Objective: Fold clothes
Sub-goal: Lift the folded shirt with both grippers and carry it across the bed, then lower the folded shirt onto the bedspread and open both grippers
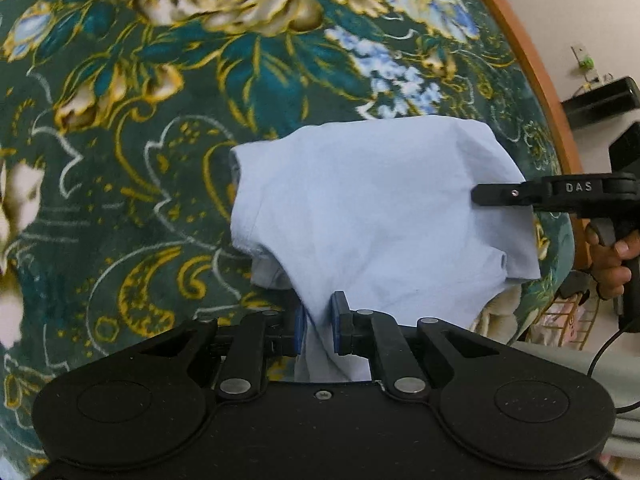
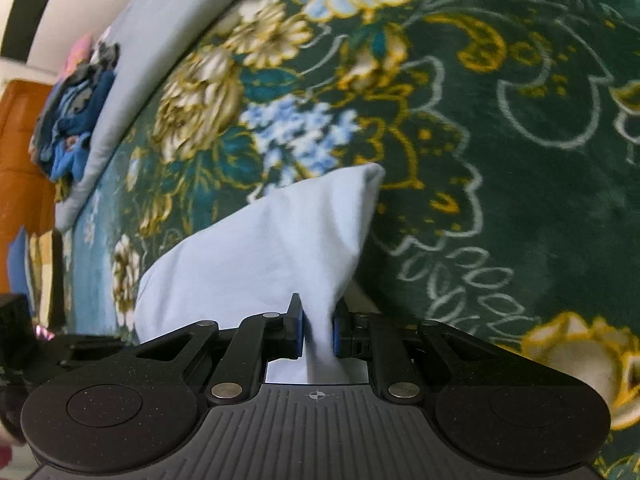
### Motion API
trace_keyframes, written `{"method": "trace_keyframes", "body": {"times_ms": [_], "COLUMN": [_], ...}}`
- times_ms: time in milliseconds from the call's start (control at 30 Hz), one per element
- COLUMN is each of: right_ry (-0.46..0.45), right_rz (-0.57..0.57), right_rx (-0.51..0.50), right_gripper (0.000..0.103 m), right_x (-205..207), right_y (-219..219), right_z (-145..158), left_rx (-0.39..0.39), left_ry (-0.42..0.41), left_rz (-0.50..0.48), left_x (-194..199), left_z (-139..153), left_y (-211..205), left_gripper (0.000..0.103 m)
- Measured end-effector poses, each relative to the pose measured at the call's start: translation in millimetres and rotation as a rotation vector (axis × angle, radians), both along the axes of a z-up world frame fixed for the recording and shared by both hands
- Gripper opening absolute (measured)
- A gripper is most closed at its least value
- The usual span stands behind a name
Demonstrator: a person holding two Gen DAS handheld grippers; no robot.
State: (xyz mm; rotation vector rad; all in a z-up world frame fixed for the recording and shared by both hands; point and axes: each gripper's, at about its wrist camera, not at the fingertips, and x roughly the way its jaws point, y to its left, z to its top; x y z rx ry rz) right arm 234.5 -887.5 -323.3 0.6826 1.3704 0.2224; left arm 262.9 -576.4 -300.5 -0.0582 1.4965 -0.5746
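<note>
Both of my claws, the left gripper (image 1: 318, 322) and the right gripper (image 2: 318, 326), were clamped nearly shut on bunched folds of one pale blue shirt (image 1: 372, 216), which hung over the flowered green blanket (image 1: 120, 128) near its right edge.

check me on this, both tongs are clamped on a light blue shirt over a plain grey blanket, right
Not quite: the blanket is not plain grey. It is dark green with a flower pattern, as both wrist views show. The rest holds: the left tongs and the right tongs are each clamped on the light blue shirt.
</note>
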Motion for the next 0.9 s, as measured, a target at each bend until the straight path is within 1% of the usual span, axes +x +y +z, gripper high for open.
{"method": "trace_keyframes", "body": {"times_ms": [167,267,300,333,400,467,500,533,567,600,700,800,900], "right_ry": [0.004,0.004,0.002,-0.001,-0.009,-0.022,-0.039,-0.057,-0.074,-0.092,-0.132,-0.155,-0.177], "right_rz": [-0.018,-0.066,-0.084,-0.104,-0.137,-0.172,-0.187,-0.199,-0.212,-0.225,-0.219,-0.182,-0.121], "right_rx": [-0.032,-0.051,-0.065,-0.083,-0.135,-0.195,-0.216,-0.234,-0.253,-0.272,-0.310,-0.329,-0.343], "right_gripper": [0.013,0.014,0.016,0.017,0.023,0.024,0.025,0.027,0.034,0.041,0.049,0.049,0.049], "right_x": [-2,-9,-12,-16,-21,-30,-35,-40,-45,-50,-60,-65,-68], "right_y": [-1,-1,-1,-1,-3,-2,1,5,9,13,43,87,138], "right_z": [3,10,13,18,27,44,53,63,73,82,104,118,129], "left_rx": [0.015,0.017,0.022,0.031,0.048,0.059,0.063,0.064,0.063,0.066,0.105,0.163,0.169], "left_ry": [-0.007,-0.014,-0.016,-0.017,-0.028,-0.043,-0.050,-0.058,-0.067,-0.078,-0.124,-0.191,-0.234], "left_rz": [-0.021,-0.023,-0.023,-0.023,-0.020,-0.015,-0.009,-0.001,0.007,0.017,0.034,0.032,0.047], "left_x": [0,0,0,0,-2,-5,-6,-8,-10,-13,-23,-33,-43], "left_z": [6,14,16,19,28,37,42,47,53,59,74,87,100], "left_y": [2,7,9,11,19,28,33,39,45,52,73,98,131], "left_gripper": [0.013,0.013,0.016,0.025,0.032,0.038,0.042,0.043,0.044,0.048,0.059,0.066,0.068]}}
